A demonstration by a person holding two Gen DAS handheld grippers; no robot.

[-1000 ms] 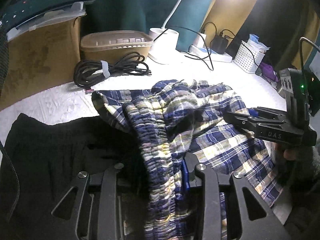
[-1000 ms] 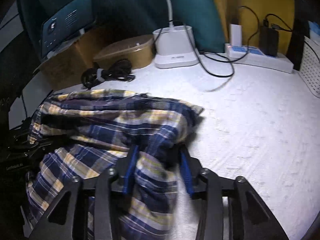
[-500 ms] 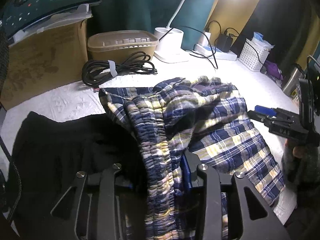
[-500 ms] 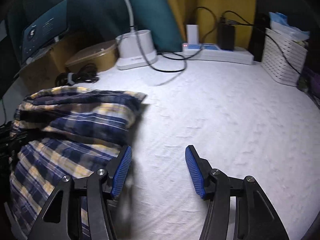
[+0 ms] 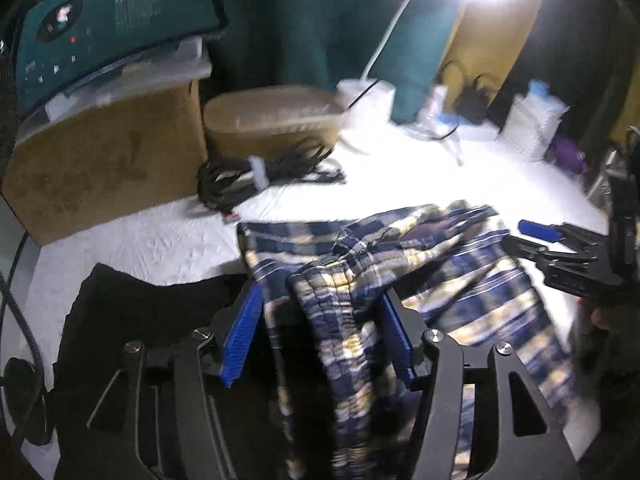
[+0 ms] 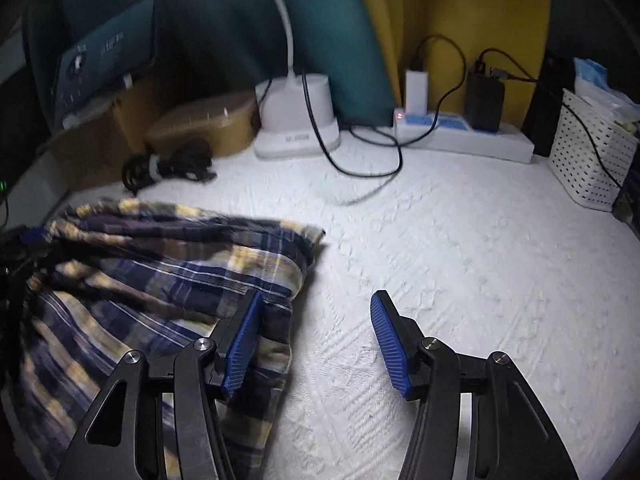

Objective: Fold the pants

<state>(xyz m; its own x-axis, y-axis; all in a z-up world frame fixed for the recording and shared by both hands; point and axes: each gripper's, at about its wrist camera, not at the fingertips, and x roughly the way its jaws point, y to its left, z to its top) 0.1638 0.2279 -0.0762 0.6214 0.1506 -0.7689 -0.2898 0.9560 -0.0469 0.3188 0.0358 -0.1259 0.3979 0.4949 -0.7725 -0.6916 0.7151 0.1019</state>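
The blue, yellow and white plaid pants (image 5: 440,280) lie bunched on the white cover (image 6: 460,260). Their gathered waistband (image 5: 332,320) runs up between the blue pads of my left gripper (image 5: 320,338). Its jaws are opening, and the left pad (image 5: 244,336) stands clear of the cloth. My right gripper (image 6: 316,340) is open over bare cover, with nothing between its pads. Its left finger (image 6: 240,344) hangs over the edge of the pants (image 6: 160,280). In the left wrist view the right gripper (image 5: 528,240) shows at the pants' far right side, held by a hand.
A black garment (image 5: 140,312) lies left of the pants. Behind are a cardboard box (image 5: 100,168), a lidded tub (image 5: 272,120), a tied cable bundle (image 5: 260,172), a lamp base (image 6: 296,120), a power strip (image 6: 460,136) and a white basket (image 6: 588,160).
My left jaws have spread off the waistband they gripped. The right gripper let go of the pants earlier, drew off to the right and stays open over the cover.
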